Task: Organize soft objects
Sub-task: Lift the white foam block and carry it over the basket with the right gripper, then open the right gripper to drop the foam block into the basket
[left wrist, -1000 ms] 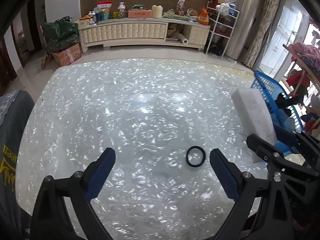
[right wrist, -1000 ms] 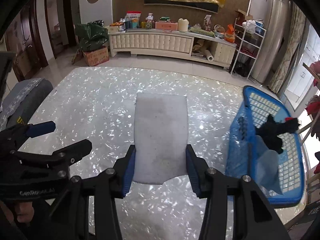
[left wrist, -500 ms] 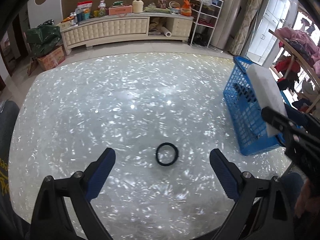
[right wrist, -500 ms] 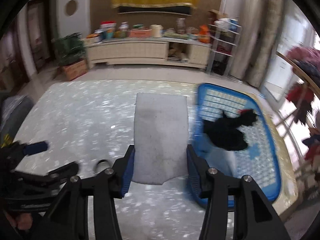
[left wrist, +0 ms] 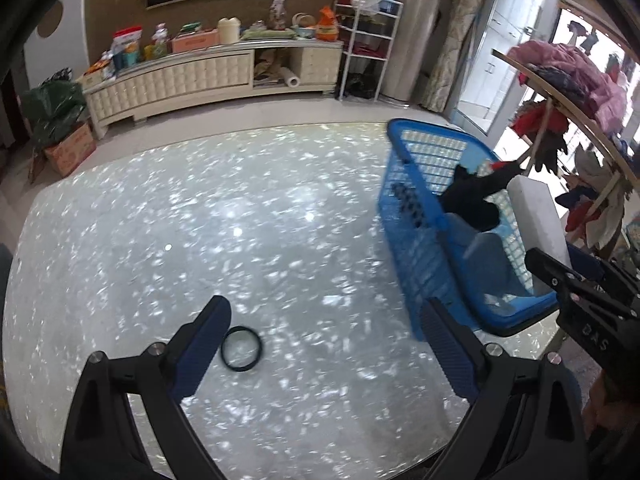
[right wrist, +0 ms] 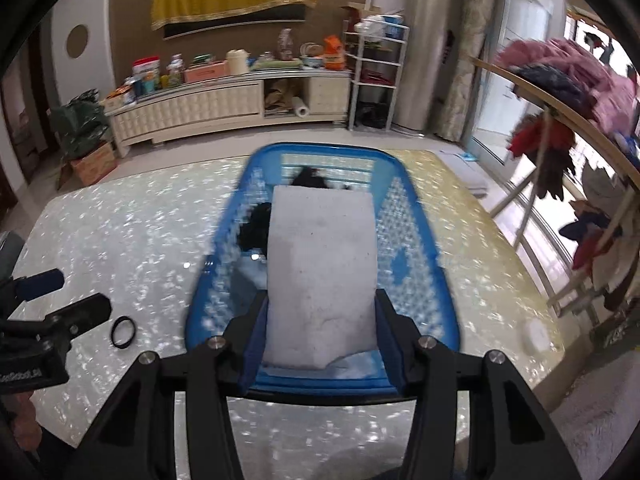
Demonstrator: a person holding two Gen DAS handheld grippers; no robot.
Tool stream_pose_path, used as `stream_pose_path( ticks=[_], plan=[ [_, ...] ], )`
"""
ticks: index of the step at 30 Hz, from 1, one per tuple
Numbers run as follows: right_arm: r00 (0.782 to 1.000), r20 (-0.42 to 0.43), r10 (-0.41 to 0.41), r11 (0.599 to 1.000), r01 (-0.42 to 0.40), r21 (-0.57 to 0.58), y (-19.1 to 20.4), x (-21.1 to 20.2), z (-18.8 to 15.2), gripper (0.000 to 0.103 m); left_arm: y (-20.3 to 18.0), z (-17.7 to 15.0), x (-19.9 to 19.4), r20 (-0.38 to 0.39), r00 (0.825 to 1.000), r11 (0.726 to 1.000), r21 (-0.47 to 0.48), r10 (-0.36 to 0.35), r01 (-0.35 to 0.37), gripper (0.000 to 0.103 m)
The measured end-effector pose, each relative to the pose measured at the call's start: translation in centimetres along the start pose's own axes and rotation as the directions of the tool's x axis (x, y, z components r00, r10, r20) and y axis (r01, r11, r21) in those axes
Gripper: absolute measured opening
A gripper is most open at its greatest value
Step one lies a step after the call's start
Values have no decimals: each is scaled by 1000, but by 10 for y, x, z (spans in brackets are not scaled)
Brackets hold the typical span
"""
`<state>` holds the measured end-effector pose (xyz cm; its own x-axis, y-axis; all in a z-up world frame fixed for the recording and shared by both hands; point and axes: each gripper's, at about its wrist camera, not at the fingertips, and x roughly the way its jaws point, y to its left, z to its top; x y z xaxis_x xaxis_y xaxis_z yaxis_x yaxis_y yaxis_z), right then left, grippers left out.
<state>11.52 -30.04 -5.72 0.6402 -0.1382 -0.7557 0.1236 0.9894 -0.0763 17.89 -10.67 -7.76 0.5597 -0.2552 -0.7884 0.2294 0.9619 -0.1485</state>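
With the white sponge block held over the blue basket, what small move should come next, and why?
Probably lower it slightly and open the right gripper. The white sponge block is clamped between its pads above the blue basket, which already holds a black cloth, so letting go should drop it inside.

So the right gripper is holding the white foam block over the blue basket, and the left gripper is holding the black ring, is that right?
Not quite. The left gripper holds nothing: its jaws stand open and the black ring lies on the table beside one finger, as the left wrist view shows. The right gripper does hold the white foam block over the blue basket.
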Motion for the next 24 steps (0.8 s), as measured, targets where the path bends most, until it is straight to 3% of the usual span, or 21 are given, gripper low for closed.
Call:
stream_pose_path(
  ticks=[12,22,23,24],
  plan=[
    [998,-53,-14,1000,15,25,-14,20,5,49,-41,6,7,4,1000,999,49,-2,2,94],
    [998,-65,-2,998,6,56,-30,22,3,55,-49,9,16,-8,1000,998,67,5,-4,94],
    [998,-67,-6,998,10,57,-30,22,3,58,-49,9,17,-11,1000,998,68,7,-6,94],
    [998,-68,-7,998,10,58,-30,21,3,71,-49,8,17,-12,1000,998,67,7,-6,94]
  ],
)
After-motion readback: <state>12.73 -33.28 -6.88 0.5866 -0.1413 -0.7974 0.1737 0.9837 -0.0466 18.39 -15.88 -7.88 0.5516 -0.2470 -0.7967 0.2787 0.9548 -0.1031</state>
